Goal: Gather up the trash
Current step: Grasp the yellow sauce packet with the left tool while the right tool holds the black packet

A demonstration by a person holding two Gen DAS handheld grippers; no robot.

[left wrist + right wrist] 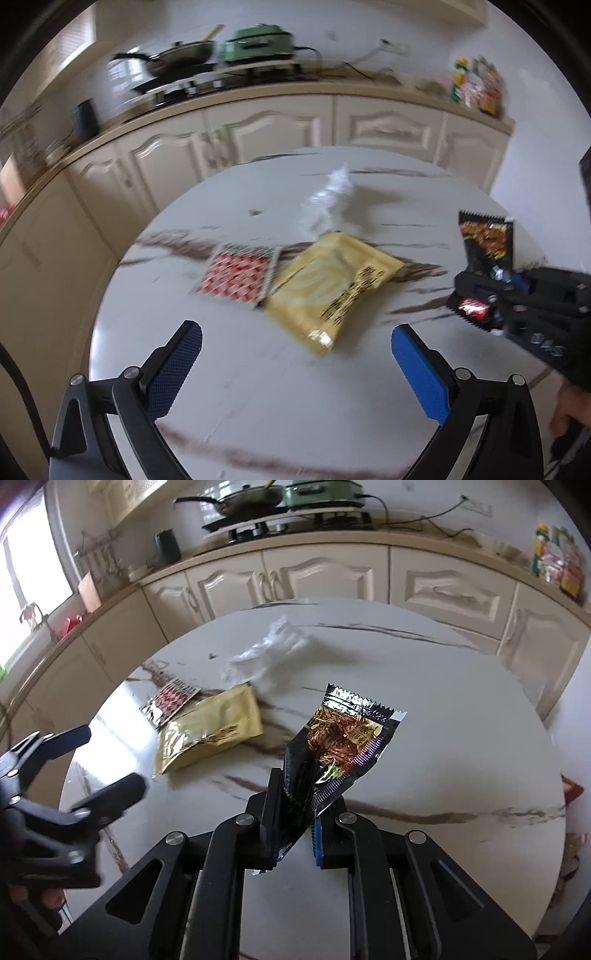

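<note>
On the round marble surface (424,701) in a kitchen, trash is lying around waiting to be picked up. The right tool (295,823) is clamped on a black snack wrapper (340,738), pinched at its lower end so the rest sticks up and flops out to the side, clear of the marble. So that piece looks lifted off already.

The left tool (295,365) hangs over the near part of the marble with its blue pads spread wide and nothing between them. Straight ahead of it sits the yellow pouch (332,284), flat on the marble, with a red checkered packet (236,273) touching its left edge and a crumpled clear plastic bag (328,199) just behind both.

Best guess is that the step in hand is getting the black wrapper away to wherever the trash goes, though no bin shows in either view, so where that is can't be told. Doing it well probably means keeping the pinch firm, since the wrapper is thin, slick foil and only a small bit of it is caught. Swinging it fast could let it slip out.

For the left side, the pouch is flat, so coming in at its raised near corner or edge likely works better than pressing down on the middle. Watch the checkered packet too, it could get dragged along.
</note>
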